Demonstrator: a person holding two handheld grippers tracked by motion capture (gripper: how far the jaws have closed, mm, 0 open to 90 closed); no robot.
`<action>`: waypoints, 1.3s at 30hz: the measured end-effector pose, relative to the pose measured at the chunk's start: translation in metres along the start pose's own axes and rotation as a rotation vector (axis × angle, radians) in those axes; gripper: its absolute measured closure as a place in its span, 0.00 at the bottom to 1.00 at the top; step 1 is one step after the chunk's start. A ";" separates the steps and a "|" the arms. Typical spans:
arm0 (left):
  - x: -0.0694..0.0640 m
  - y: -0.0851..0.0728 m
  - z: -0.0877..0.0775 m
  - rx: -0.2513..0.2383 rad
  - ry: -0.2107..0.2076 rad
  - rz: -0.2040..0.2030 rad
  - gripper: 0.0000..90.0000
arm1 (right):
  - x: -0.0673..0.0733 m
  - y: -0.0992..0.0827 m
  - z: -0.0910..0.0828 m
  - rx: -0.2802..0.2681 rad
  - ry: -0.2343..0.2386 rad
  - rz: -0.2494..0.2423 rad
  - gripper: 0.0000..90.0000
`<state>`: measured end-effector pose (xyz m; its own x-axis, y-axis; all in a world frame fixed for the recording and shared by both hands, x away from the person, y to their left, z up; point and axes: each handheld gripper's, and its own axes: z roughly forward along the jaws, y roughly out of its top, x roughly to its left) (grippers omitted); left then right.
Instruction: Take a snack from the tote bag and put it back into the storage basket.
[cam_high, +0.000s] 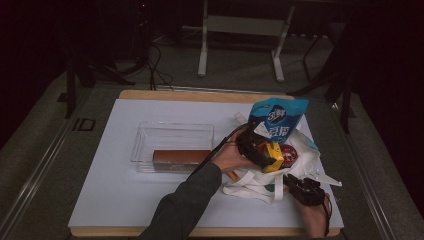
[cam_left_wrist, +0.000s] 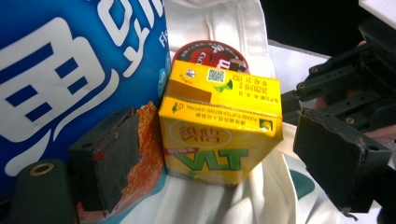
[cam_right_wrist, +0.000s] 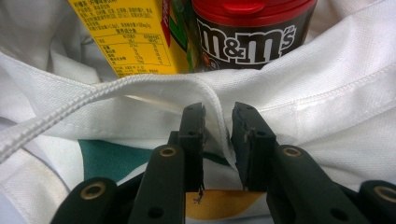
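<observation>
Closest to us, our right gripper (cam_right_wrist: 217, 135) is pinching the rim of the white tote bag (cam_right_wrist: 327, 93). Just past it, our left gripper (cam_left_wrist: 224, 154) sits wide open around the yellow drink carton (cam_left_wrist: 219, 128), not squeezing it. The carton stands in the bag's mouth, long axis tipped toward the candy tub (cam_right_wrist: 252, 32), blue pouch (cam_high: 277, 117) behind.

A clear plastic bin (cam_high: 172, 145) sits on the white desk (cam_high: 115, 195), a brown box (cam_high: 180, 157) lying inside against its near wall.
</observation>
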<state>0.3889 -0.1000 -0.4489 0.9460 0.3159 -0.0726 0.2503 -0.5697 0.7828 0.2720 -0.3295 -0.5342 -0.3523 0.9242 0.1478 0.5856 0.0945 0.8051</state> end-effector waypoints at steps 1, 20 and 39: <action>0.000 0.000 0.000 -0.005 -0.001 -0.005 0.17 | 0.000 0.000 0.000 0.000 0.000 0.001 0.82; -0.009 0.002 0.017 0.012 0.007 0.018 0.14 | -0.001 0.000 0.000 -0.001 0.004 0.003 0.82; -0.015 -0.001 0.037 0.093 0.067 0.092 0.20 | -0.001 0.000 0.000 -0.002 0.006 0.004 0.82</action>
<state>0.3821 -0.1327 -0.4714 0.9506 0.3077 0.0406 0.1846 -0.6657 0.7231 0.2719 -0.3301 -0.5344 -0.3544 0.9222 0.1549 0.5856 0.0897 0.8056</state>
